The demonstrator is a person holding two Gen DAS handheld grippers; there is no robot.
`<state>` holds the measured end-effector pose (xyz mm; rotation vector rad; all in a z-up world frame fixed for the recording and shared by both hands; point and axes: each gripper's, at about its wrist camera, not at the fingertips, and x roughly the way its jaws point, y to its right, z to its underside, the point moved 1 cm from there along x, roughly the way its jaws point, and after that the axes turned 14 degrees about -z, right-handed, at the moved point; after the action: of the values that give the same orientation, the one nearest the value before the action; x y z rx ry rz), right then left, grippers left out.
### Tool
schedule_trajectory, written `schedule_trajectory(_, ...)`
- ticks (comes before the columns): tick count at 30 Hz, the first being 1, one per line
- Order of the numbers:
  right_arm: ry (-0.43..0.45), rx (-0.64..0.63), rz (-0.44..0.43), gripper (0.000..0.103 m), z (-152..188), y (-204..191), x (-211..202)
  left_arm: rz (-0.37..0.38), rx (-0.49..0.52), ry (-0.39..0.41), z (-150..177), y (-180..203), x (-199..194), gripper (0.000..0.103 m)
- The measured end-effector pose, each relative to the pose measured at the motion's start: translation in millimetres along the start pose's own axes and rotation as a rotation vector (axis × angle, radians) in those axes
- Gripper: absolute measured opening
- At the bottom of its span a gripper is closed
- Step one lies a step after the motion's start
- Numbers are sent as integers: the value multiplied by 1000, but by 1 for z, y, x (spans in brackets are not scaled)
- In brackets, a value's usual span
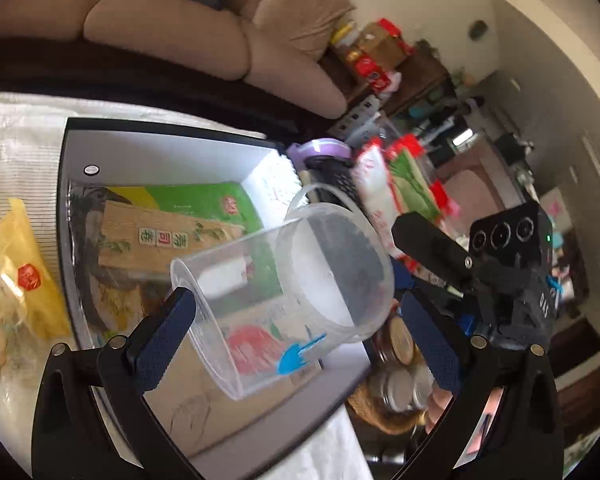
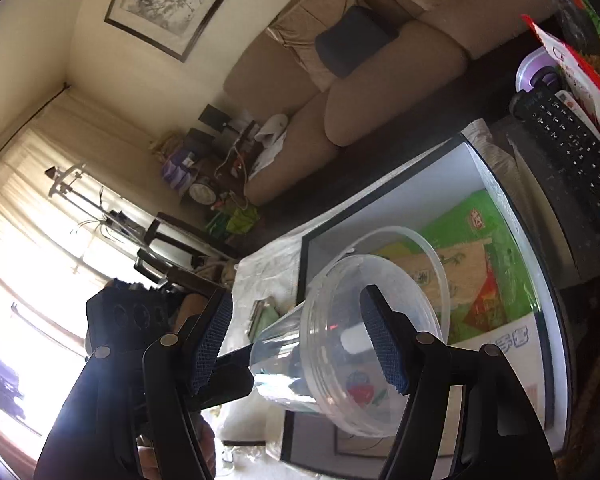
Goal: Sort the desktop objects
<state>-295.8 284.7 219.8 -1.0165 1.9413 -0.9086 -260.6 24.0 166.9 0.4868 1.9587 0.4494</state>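
A clear plastic cup (image 1: 284,300) lies tilted in the air above an open white box (image 1: 160,148) with a black rim. My left gripper (image 1: 296,340) is wide open, its fingers on either side of the cup; I cannot tell whether they touch it. The cup also shows in the right wrist view (image 2: 340,344), mouth toward that camera. My right gripper (image 2: 304,340) is open, with its right finger (image 2: 384,344) inside the cup's mouth and its left finger (image 2: 212,344) outside the wall. The box (image 2: 440,176) holds green and tan snack packets (image 1: 172,220).
A yellow snack bag (image 1: 24,268) lies on the white cloth left of the box. A black remote (image 2: 572,156), a purple-lidded tub (image 2: 536,72) and red-and-white packets (image 1: 376,188) lie beyond the box. Glass jars in a basket (image 1: 396,380) stand at its right. A beige sofa (image 1: 204,24) is behind.
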Motion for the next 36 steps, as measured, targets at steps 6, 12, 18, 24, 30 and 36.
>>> schedule_trajectory(6,10,33,85,70,-43,58,31,-53,-59,-59,-50,-11,78,103)
schedule_trajectory(12,27,56,167,70,-73,98,39,-68,-92,-141,-71,-12,143,103)
schedule_trajectory(18,22,76,205,73,-73,116,35,-120,-38,-142,-72,-5,157,102)
schedule_trajectory(24,18,12,261,74,-65,104,28,-166,-9,-97,-65,-9,136,102)
schedule_trajectory(30,5,-94,362,75,-55,90,26,-99,-171,-47,-63,-47,109,103)
schedule_trajectory(36,-55,-142,383,72,-39,85,28,-14,-187,-123,-47,-58,103,103)
